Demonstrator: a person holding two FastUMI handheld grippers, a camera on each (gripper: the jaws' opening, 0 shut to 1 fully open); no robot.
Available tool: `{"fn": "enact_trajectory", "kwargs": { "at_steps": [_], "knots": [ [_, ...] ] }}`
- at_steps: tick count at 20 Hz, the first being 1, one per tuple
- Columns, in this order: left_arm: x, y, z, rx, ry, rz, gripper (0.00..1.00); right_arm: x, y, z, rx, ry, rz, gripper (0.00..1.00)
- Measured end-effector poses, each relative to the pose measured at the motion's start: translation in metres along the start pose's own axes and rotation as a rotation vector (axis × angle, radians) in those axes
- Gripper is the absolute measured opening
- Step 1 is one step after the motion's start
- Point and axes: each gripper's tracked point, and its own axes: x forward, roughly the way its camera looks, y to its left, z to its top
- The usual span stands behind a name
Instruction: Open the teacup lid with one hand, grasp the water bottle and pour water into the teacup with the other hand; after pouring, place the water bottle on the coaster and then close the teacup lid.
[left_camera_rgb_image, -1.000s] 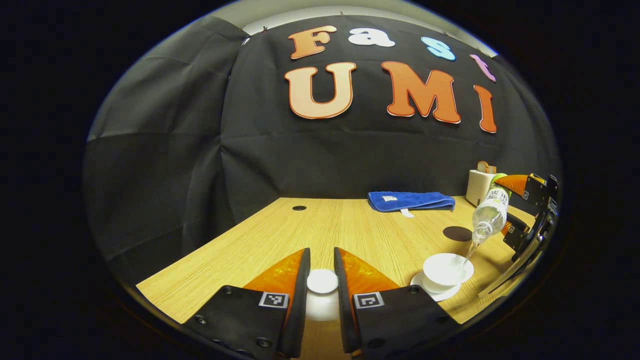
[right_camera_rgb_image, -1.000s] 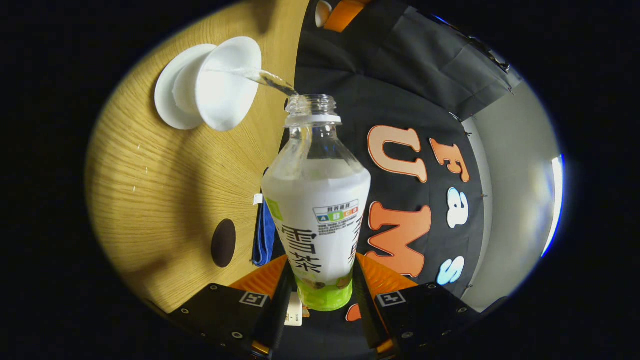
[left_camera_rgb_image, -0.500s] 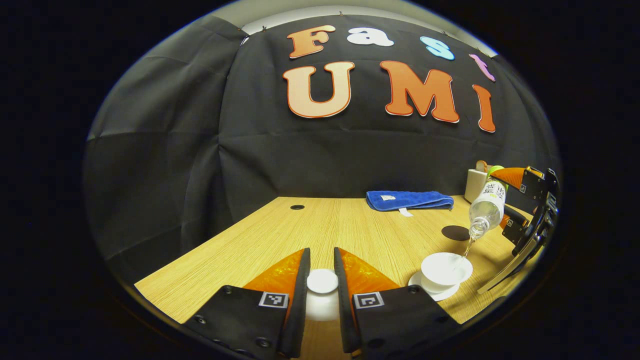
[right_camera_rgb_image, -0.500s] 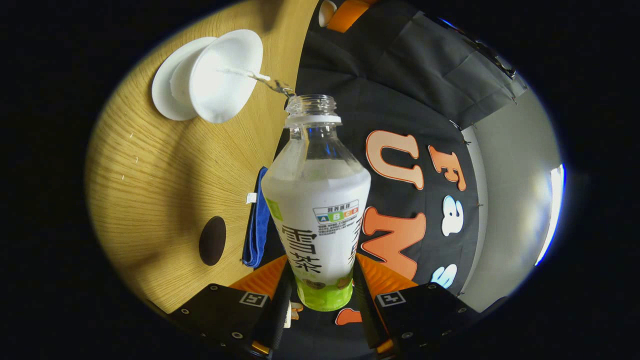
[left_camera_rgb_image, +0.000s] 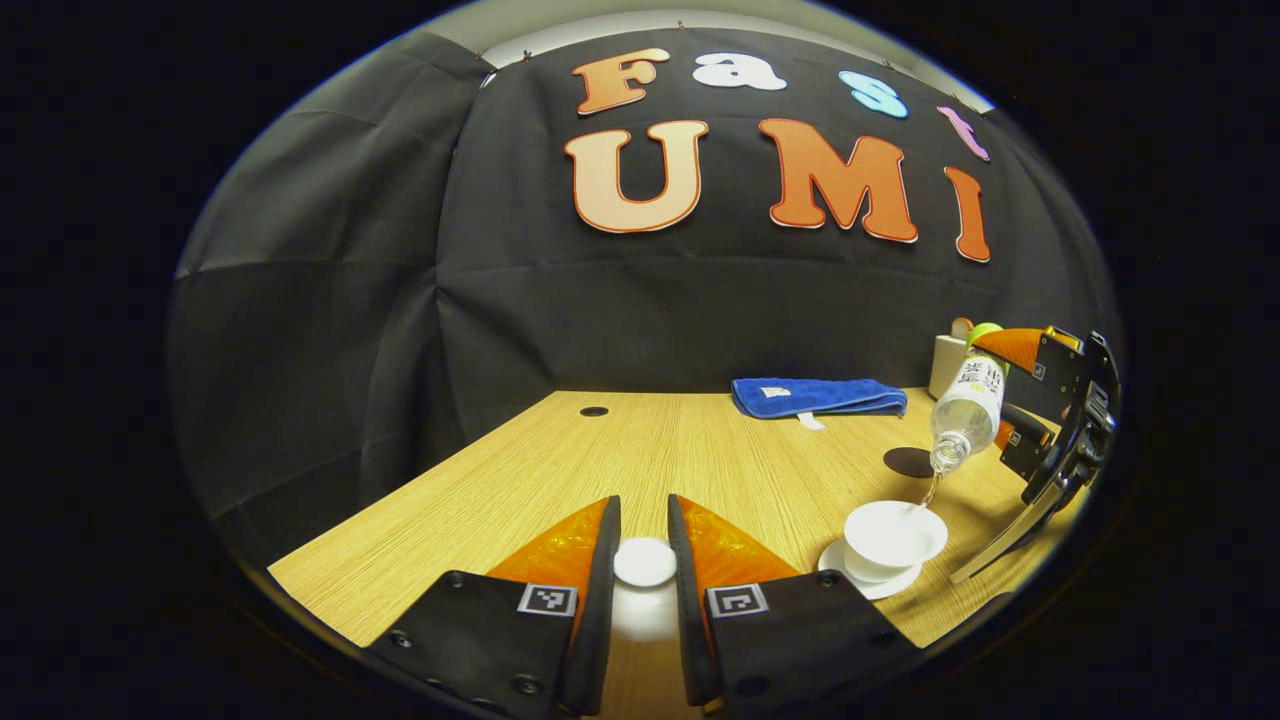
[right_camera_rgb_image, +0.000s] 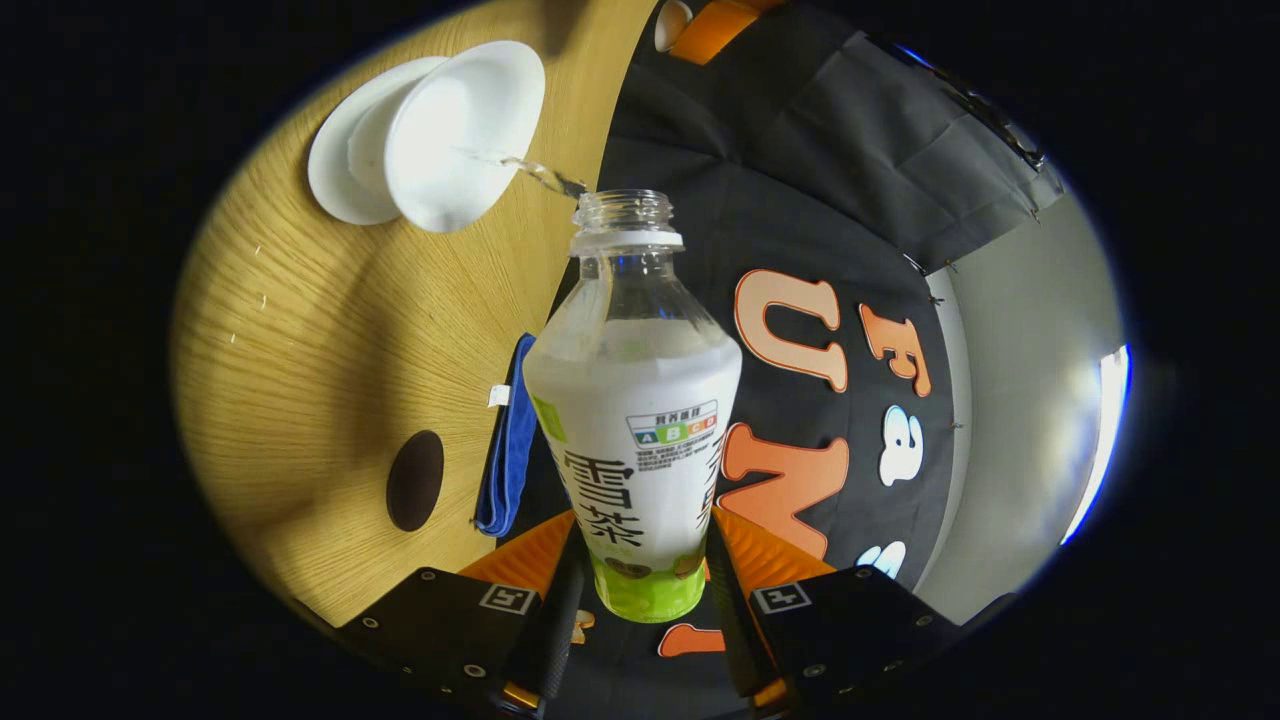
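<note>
Right gripper (right_camera_rgb_image: 640, 600): pinching the water bottle (right_camera_rgb_image: 635, 440), tilting it mouth-down over the teacup (right_camera_rgb_image: 465, 130).
Left gripper (left_camera_rgb_image: 643, 600): clamping the lid's knob (left_camera_rgb_image: 644, 561), jaws pressing both sides.
Water: trickling thinly into the teacup.
Coaster (right_camera_rgb_image: 414, 480): lying bare beside the blue towel (right_camera_rgb_image: 510, 440).

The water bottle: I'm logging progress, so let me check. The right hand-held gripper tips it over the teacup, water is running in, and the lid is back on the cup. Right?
Not quite. The lid is off the teacup, held between the left hand-held gripper's fingers, as the left gripper view shows. The rest holds: the right hand-held gripper tips the water bottle and water runs into the open cup.
</note>
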Motion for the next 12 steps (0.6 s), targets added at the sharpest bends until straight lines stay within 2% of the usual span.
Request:
{"fn": "enact_trajectory", "kwargs": {
  "at_steps": [3,4,5,9,12],
  "knots": [
    [0.000,-0.002,-0.002,-0.005,0.002,-0.003,0.33,0.001,-0.007,0.002,-0.021,-0.006,-0.048,0.64],
    [0.000,-0.002,-0.003,-0.004,0.003,-0.003,0.33,0.005,-0.010,0.004,-0.027,-0.017,-0.057,0.67],
    [-0.001,-0.002,-0.002,-0.003,0.005,-0.005,0.33,0.007,-0.011,0.006,-0.037,-0.028,-0.060,0.64],
    [0.002,-0.005,-0.001,-0.003,0.001,-0.013,0.33,0.010,-0.014,0.006,-0.061,-0.059,-0.045,0.64],
    [0.001,-0.004,-0.001,-0.002,0.001,-0.013,0.33,0.018,-0.028,0.006,-0.093,-0.078,-0.071,0.64]
  ]
}}
